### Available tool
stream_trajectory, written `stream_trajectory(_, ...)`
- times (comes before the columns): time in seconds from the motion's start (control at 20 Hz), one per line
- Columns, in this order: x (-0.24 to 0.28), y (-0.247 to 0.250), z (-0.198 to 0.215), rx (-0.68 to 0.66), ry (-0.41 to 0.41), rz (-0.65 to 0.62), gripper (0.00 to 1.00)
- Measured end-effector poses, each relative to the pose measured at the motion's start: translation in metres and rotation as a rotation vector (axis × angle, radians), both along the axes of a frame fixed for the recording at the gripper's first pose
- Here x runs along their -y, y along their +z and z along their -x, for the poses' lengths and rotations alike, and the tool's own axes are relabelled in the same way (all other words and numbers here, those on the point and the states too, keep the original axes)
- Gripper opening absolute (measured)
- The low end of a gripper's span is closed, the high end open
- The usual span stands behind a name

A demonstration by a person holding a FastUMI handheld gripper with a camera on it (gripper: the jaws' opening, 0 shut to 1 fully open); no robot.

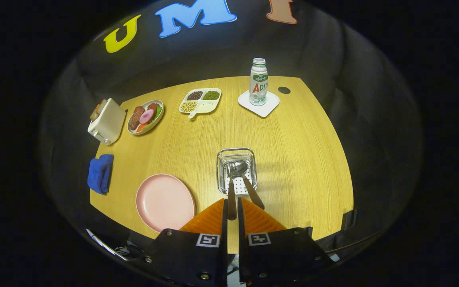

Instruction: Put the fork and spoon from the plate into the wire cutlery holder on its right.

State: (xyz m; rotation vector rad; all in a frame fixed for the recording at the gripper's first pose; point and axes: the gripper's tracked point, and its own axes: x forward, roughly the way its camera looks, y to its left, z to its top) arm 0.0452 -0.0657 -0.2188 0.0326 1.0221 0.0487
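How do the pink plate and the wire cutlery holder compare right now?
The pink plate lies flat and bare on the table; the wire cutlery holder, to its right, has two utensils in it.
The plate is round and solid pink; the holder is a squarish, see-through metal basket.
The gripper grips the handle of one utensil that reaches into the holder; the plate sits untouched beside the fingers.
Both stand on the wooden table, near the gripper.

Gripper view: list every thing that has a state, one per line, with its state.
claw: closed on a utensil handle
held utensil: head down in the holder
second utensil: leaning in the holder
wire cutlery holder: upright, holds both utensils
pink plate: empty
bottle: upright, capped, on a white coaster
toaster: bread in its slot
blue cloth: bunched
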Motion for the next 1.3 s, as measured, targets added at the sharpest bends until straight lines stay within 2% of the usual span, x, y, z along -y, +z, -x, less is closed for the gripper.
stream_trajectory(0.25, -0.003, 0.002, -0.002, 0.024, 0.005, 0.008, 0.12)
stream_trajectory(0.55, -0.019, 0.035, -0.02, 0.211, 0.002, -0.04, 0.12)
stream_trajectory(0.9, -0.02, 0.126, -0.036, 0.512, -0.01, -0.008, 0.12)
stream_trajectory(1.15, -0.02, 0.214, -0.033, 0.752, -0.057, -0.022, 0.12)
stream_trajectory(1.3, -0.025, 0.272, -0.025, 0.941, -0.045, -0.062, 0.11)
